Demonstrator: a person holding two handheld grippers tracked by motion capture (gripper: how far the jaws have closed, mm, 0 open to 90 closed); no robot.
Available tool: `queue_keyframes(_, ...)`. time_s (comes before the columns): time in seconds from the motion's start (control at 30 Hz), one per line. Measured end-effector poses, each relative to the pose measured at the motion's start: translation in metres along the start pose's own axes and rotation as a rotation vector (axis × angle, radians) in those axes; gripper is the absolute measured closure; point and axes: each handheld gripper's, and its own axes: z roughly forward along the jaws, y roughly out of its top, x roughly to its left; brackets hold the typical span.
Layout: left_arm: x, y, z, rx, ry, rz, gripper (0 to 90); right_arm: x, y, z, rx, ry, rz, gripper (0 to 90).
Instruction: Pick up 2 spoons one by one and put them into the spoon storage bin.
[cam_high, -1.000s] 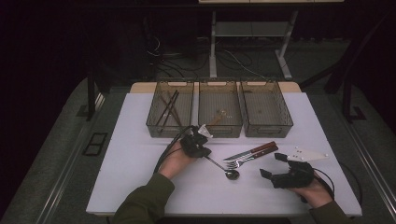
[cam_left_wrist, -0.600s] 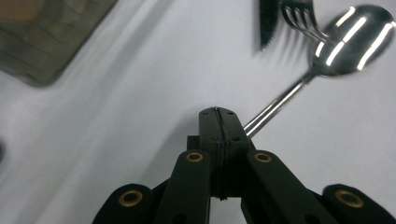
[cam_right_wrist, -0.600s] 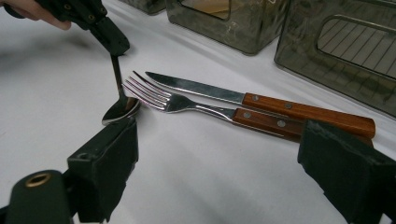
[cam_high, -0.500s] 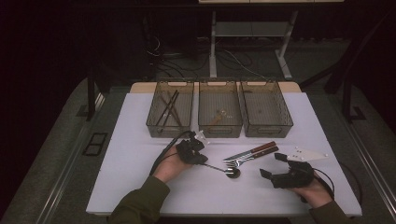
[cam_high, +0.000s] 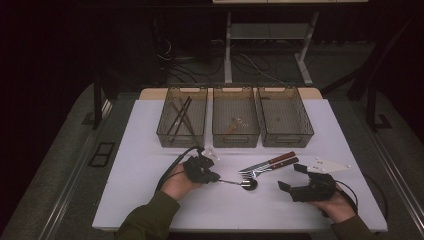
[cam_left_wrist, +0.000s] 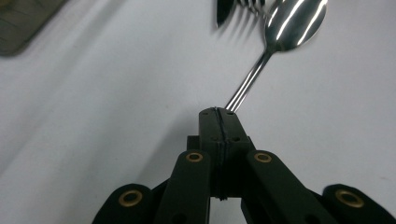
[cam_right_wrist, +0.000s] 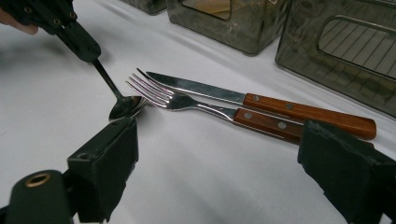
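My left gripper is shut on the handle of a metal spoon. In the left gripper view its jaws pinch the handle's end, with the spoon's bowl ahead. The right gripper view shows the left gripper holding the handle tilted up while the spoon's bowl rests on the white table. Beside the bowl lie a wooden-handled fork and a wooden-handled knife. My right gripper is open and holds nothing, a little to the right of the cutlery.
Three smoky plastic bins stand in a row at the table's far side. The left bin holds dark sticks, the middle bin a small wooden piece, and the right bin looks bare. A cable trails from the left gripper.
My left gripper has moved toward the table's front edge and down along the spoon's handle. The right gripper has stayed where it was.
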Motion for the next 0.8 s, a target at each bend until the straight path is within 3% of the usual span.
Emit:
queue_keyframes(0.07,0.0,-0.002,-0.005,-0.03,0.006,-0.009,89.3,0.0,0.0,0.0,0.0,0.0,0.002,12.5)
queue_keyframes(0.2,-0.002,-0.011,-0.018,-0.102,0.012,-0.026,78.6,0.0,0.0,0.0,0.002,0.001,0.003,12.5)
queue_keyframes(0.33,-0.006,-0.03,-0.032,-0.19,0.016,-0.062,70.5,0.0,0.0,0.0,0.004,0.003,0.004,12.5)
queue_keyframes(0.53,-0.01,-0.062,-0.046,-0.28,0.047,-0.094,53.6,0.0,0.0,0.001,0.005,0.007,0.005,12.5)
queue_keyframes(0.73,-0.017,-0.085,-0.051,-0.344,0.099,-0.103,32.2,0.0,0.003,0.0,0.019,0.036,0.014,12.4)
queue_keyframes(0.8,-0.018,-0.091,-0.051,-0.35,0.113,-0.116,20.6,0.001,0.005,-0.001,0.036,0.04,0.007,12.4)
